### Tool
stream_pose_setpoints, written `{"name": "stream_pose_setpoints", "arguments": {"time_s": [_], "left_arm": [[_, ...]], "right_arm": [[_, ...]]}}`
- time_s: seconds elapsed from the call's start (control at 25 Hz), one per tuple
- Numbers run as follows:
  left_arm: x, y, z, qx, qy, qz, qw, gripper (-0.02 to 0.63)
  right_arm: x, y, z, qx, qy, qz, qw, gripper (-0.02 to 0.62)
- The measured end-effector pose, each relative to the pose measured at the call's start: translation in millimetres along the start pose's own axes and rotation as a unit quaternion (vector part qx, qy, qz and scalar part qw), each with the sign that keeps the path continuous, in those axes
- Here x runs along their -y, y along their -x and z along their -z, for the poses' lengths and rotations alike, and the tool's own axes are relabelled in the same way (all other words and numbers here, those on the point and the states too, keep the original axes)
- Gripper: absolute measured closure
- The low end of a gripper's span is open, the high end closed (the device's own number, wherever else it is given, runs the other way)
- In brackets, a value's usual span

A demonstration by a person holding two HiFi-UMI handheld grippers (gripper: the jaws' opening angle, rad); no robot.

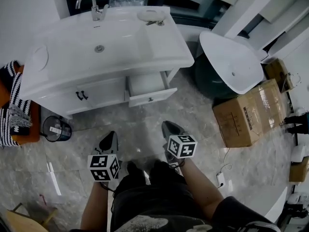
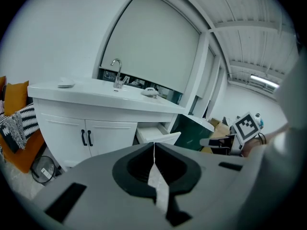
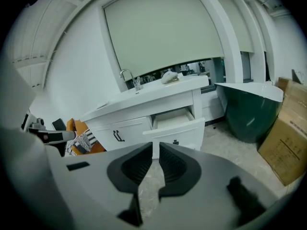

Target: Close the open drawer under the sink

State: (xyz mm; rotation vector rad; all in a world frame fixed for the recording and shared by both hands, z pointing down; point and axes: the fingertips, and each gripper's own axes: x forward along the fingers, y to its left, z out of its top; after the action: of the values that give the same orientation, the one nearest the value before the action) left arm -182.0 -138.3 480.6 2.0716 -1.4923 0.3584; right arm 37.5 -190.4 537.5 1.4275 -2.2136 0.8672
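The white vanity has one drawer pulled out at its right end, under the sink basin. The drawer's front carries a small dark knob, and its inside looks empty. Both grippers hover over the floor in front of the vanity, well short of the drawer. My left gripper is shut with nothing in it, and its tips point at the drawer. My right gripper is also shut and empty, aimed at the drawer front.
Two cabinet doors with black handles sit left of the drawer. A dark green tub with a white lid and cardboard boxes stand to the right. A black bin and an orange cushion under a striped cloth are at the left.
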Motion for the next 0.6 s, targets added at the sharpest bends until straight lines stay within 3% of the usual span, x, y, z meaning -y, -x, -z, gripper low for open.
{"name": "stream_pose_setpoints", "arguments": {"time_s": [0.12, 0.2, 0.24, 0.6], "left_arm": [[-10.6, -10.1, 6.5, -0.007, 0.005, -0.003, 1.0, 0.591], [-16.5, -19.0, 12.1, -0.012, 0.01, -0.008, 0.9998, 0.591], [-18.6, -24.1, 14.4, -0.014, 0.011, -0.01, 0.9998, 0.591], [-38.5, -82.1, 26.6, -0.027, 0.019, -0.041, 0.9986, 0.591]], "right_arm": [[2.1, -19.1, 11.0, -0.013, -0.005, 0.006, 1.0, 0.556], [6.9, -34.6, 18.3, -0.022, -0.009, 0.008, 1.0, 0.445], [10.2, -42.3, 21.1, -0.025, -0.013, 0.008, 1.0, 0.436], [50.2, -114.0, 24.6, -0.035, 0.001, 0.008, 0.999, 0.436]]}}
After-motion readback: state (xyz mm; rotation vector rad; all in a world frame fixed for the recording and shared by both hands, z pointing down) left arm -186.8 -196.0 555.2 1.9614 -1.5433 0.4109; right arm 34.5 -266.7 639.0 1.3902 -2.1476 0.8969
